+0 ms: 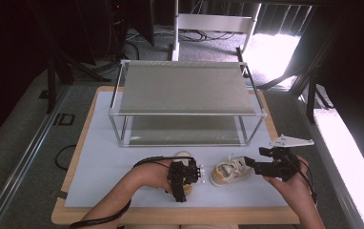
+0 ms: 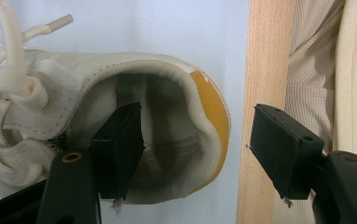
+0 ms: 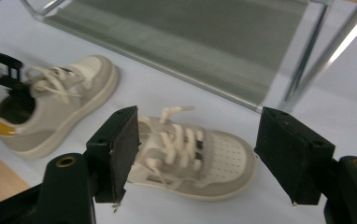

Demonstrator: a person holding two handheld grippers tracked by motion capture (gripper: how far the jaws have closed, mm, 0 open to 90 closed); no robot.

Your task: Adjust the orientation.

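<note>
left gripper [image 1: 184,174] straddling left shoe's [image 1: 186,168] heel, toe pointing at rack [image 1: 185,88], jaws apart | right gripper [image 1: 261,159] hovering, jaws apart, right shoe [image 1: 230,171] lying crosswise

The high view is looking forward and down over the table [image 1: 99,157]. Both gripper views are sitting close, sharing the left shoe [image 2: 120,93] [image 3: 50,107].

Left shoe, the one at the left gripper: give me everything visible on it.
The cream low-top sneaker with yellow heel patch lies upright on the white table mat, near the front edge. It looks like leather, with cream laces and a padded collar. One jaw of the left hand-held gripper sits inside the heel opening, the other outside, not yet clamped.
</note>
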